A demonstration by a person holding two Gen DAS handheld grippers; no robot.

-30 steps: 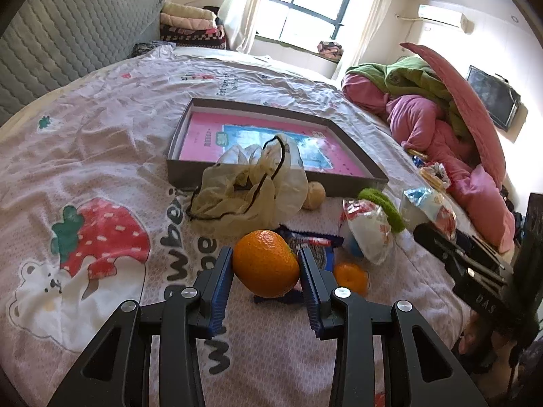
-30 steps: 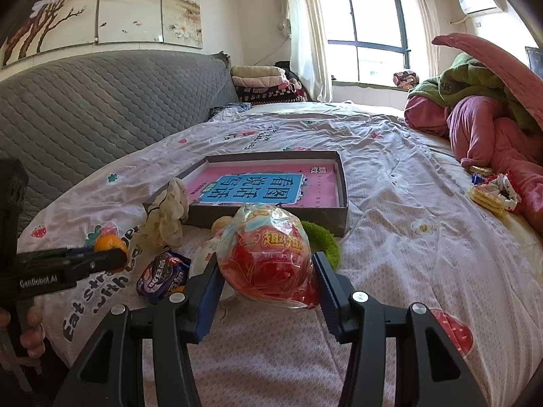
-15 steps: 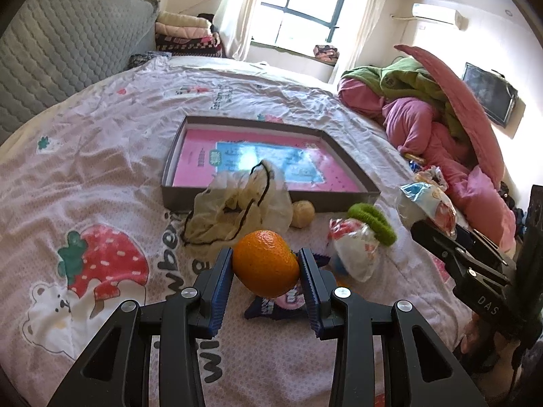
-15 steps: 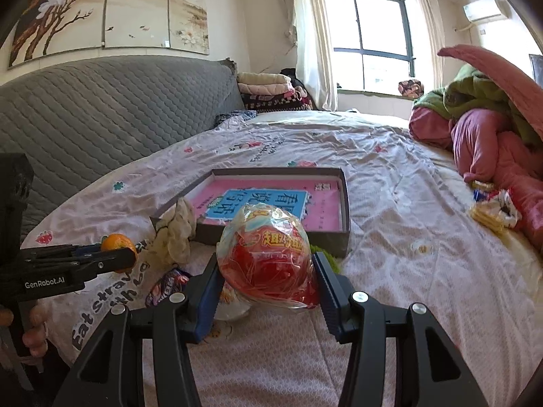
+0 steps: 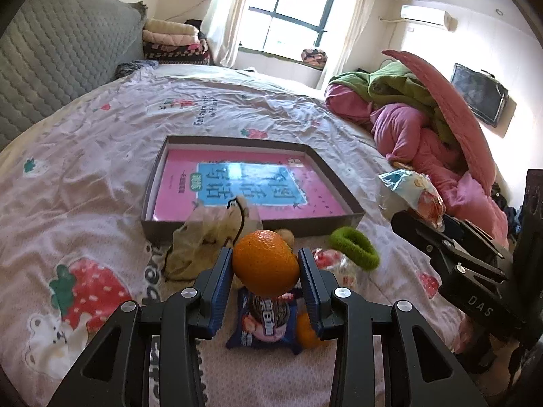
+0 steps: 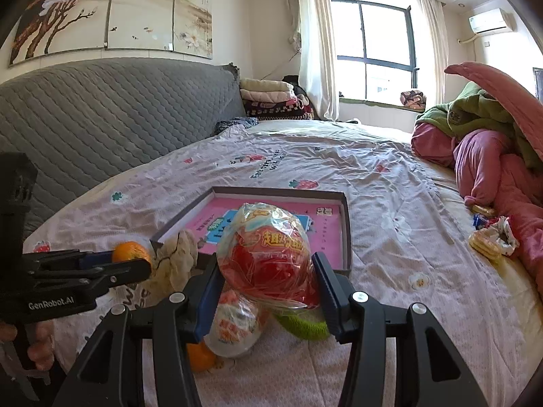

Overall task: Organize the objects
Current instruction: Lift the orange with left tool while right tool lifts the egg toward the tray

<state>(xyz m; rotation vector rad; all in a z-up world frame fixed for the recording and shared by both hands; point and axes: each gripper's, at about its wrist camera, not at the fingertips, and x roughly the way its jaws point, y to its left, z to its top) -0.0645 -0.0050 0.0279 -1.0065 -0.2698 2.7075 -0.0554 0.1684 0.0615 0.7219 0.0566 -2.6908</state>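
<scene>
**Grey box lying open on the bed while both grippers are carrying items**

Grey cardboard is forming the shallow box [image 5: 253, 218] that is sitting on the strawberry-print bedsheet [image 5: 85, 176]; inside it a pink-and-blue printed sheet [image 5: 244, 183] is covering the floor, and nothing else is showing in the box.

Going from the left, a crumpled beige plastic bag [image 5: 203, 237] is resting against the box's near wall. Just beside it, the left gripper [image 5: 266, 271] is pinching an orange [image 5: 266, 263] between its blue-padded fingers [image 5: 220, 281], holding it above the sheet in front of the box. Below the orange, a blue cookie packet [image 5: 266, 318] is lying flat, with a second orange [image 5: 307, 334] touching its right edge. A wrapped red-and-white snack [image 5: 339, 264] is lying next to that, and a fuzzy green hair tie [image 5: 354, 246] is sitting near the box's right corner.

Further right, the right gripper [image 6: 268, 281] is squeezing a cellophane-wrapped red snack ball [image 6: 268, 257] (Chinese lettering on the wrapper), holding it up before the box's near edge. A small pile of wrapped snacks [image 6: 492, 240] is lying well apart at the far right, beside the heap of pink and green bedding [image 6: 492, 142].
</scene>
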